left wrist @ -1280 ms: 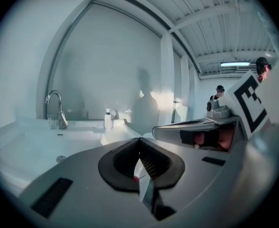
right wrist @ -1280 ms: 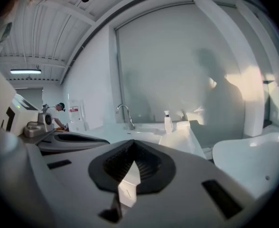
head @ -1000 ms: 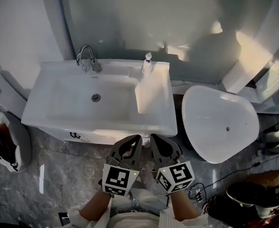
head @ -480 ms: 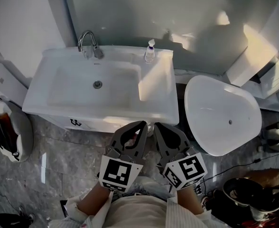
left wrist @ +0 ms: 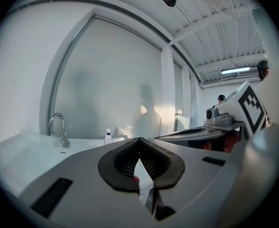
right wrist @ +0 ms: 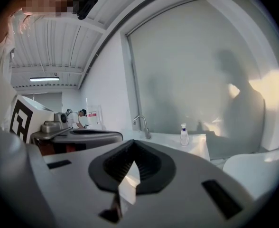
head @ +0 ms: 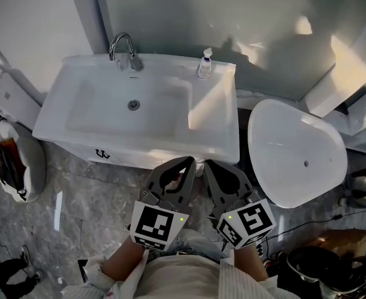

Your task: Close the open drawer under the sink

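Two claws are held side by side at the front of a bathroom sink [head: 214,123]. The left claw [head: 188,161] and the right claw [head: 206,164] are each shown closed tip to tip, with nothing gripped.

The drawer [head: 145,157] is seen only as a narrow white band under the sink's front rim, just ahead of the claw tips. No drawer interior is shown. From this steep angle the band is judged to fit either a drawer already pushed home or one left slightly out beneath the overhanging rim. Which of the two it is cannot be settled. Nor can it be told whether the tips touch the front.

By count:
- One sink is shown.
- One faucet [head: 124,45] is set at its back edge.
- One bottle [head: 205,64] is stood upright at its back right corner.
- One oval white tub [head: 295,154] is placed just right of the sink.
- One bag [head: 12,167] is seen on the floor [head: 83,217] at the left.
- One drawer front is visible.
- Two claws are in view, one per hand.
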`<state>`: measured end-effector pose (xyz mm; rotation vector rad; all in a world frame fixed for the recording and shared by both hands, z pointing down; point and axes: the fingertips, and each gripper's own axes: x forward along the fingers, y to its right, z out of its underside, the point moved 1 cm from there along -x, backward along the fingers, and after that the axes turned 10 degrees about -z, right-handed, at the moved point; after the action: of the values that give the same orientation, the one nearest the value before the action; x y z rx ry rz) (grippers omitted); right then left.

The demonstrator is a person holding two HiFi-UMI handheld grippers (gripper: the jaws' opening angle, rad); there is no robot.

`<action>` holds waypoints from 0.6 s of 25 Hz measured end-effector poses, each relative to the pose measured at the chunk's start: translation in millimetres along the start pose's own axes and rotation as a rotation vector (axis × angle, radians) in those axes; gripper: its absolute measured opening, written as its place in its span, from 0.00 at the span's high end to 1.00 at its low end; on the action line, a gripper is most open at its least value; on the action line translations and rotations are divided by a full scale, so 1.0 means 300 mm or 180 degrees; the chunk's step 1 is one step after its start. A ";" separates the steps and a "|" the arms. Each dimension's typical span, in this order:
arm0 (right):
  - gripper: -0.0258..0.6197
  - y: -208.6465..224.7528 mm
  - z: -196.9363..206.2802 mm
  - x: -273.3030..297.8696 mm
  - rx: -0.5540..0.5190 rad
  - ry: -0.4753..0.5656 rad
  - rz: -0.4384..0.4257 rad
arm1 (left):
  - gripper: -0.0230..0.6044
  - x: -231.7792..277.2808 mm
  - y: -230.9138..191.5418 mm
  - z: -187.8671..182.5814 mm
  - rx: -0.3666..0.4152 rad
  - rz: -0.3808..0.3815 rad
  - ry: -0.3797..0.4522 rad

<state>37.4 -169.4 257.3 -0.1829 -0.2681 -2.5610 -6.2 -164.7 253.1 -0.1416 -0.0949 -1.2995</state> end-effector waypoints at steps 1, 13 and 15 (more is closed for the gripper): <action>0.95 -0.002 0.000 0.001 -0.0015 -0.0007 -0.0006 | 0.94 0.000 -0.001 0.001 0.0004 -0.0009 -0.0003; 0.95 -0.034 0.013 0.009 -0.0026 -0.0018 -0.0029 | 0.94 -0.024 -0.013 0.012 0.0026 -0.0031 -0.0008; 0.95 -0.035 0.017 0.008 -0.0023 -0.0025 -0.0032 | 0.94 -0.026 -0.011 0.013 0.0020 -0.0030 -0.0005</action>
<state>30.1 -160.7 261.2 -0.1948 -0.2635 -2.5719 -11.5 -157.5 256.1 -0.1371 -0.1011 -1.3083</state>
